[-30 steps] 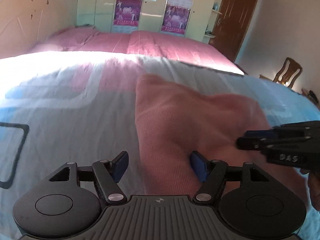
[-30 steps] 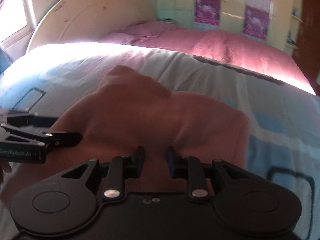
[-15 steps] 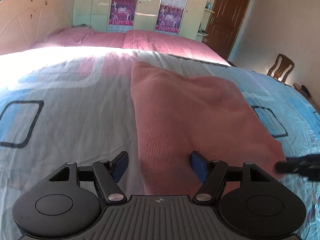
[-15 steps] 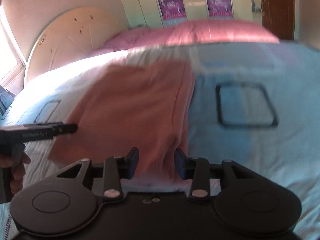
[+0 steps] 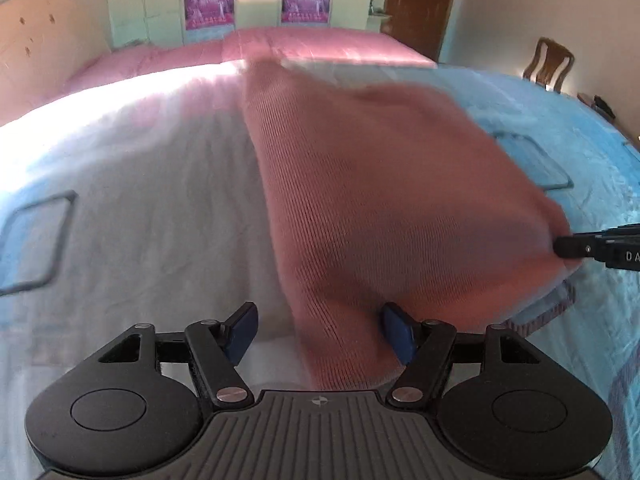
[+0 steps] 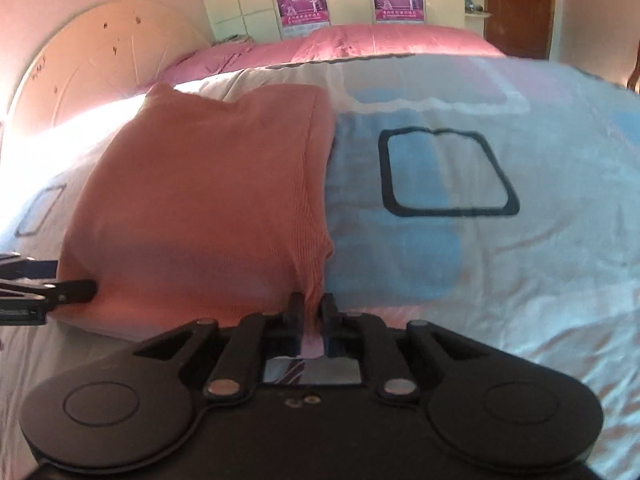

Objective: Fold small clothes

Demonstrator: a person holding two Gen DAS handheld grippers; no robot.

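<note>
A salmon-pink knitted garment (image 5: 384, 200) lies spread on the bed, also in the right wrist view (image 6: 208, 208). My left gripper (image 5: 316, 328) is open, its blue pads (image 5: 240, 330) astride the garment's near left corner, which lies between the jaws. My right gripper (image 6: 312, 312) is shut on the garment's near right corner; it shows as a black tip at the right edge of the left wrist view (image 5: 576, 246). The left gripper appears at the left edge of the right wrist view (image 6: 64, 292).
The bed cover (image 6: 520, 240) is pale blue and white with dark square outlines (image 6: 444, 172). Pink bedding (image 5: 280, 48) lies behind, then a headboard (image 6: 88, 64), a wardrobe with posters (image 5: 260, 0), a brown door (image 5: 424, 0) and a wooden chair (image 5: 548, 64).
My right gripper has closed on the garment's near right corner. Both grippers have shifted toward the near hem and the views have swung. The left jaws stay open.
</note>
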